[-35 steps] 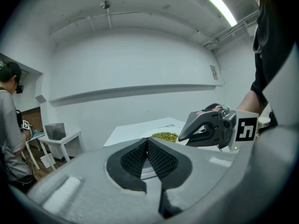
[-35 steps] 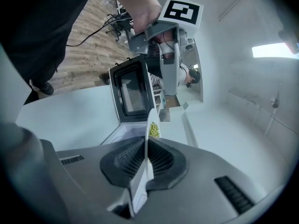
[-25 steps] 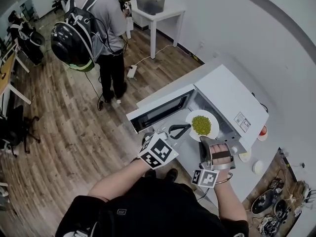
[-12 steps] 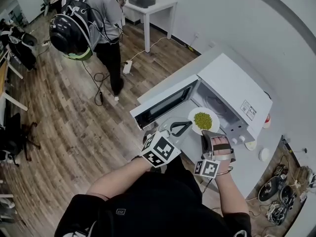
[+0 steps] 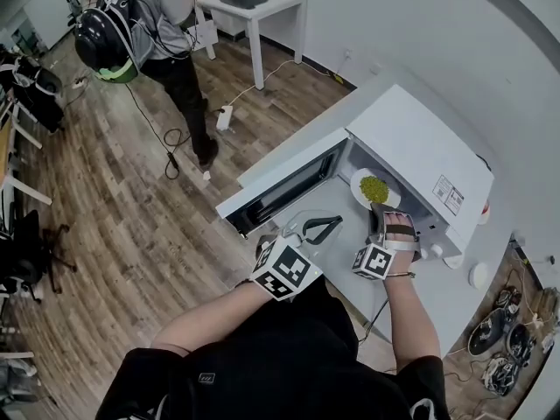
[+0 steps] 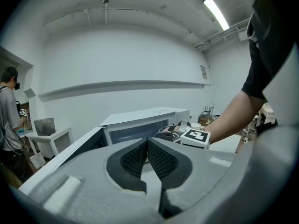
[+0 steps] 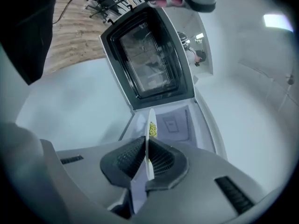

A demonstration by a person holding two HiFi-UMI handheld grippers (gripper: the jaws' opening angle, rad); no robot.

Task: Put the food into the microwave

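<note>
A white plate point(image 5: 360, 183) carrying a heap of green peas point(image 5: 374, 189) is clamped by its near rim between the pads of the right gripper point(image 5: 382, 214). In the right gripper view the plate point(image 7: 149, 125) is seen edge-on, pinched between the jaws of the right gripper point(image 7: 147, 146), with the peas point(image 7: 152, 129) just past the pads. The plate is held at the mouth of the white microwave point(image 5: 429, 156), over the front of its cavity floor; whether it rests on that floor cannot be told. The microwave door point(image 5: 280, 191) is swung fully open to the left, and the microwave is set on a white counter point(image 5: 451, 291). The left gripper point(image 5: 332, 223) is held just in front of the open door, apart from the plate; in its own view the jaws of the left gripper point(image 6: 147, 141) are seen closed together with nothing between them. Farther back, a person point(image 5: 166, 11) with a helmet point(image 5: 96, 46) hung from a backpack is seen on the wooden floor point(image 5: 122, 191) beside a white table point(image 5: 262, 9).
</note>
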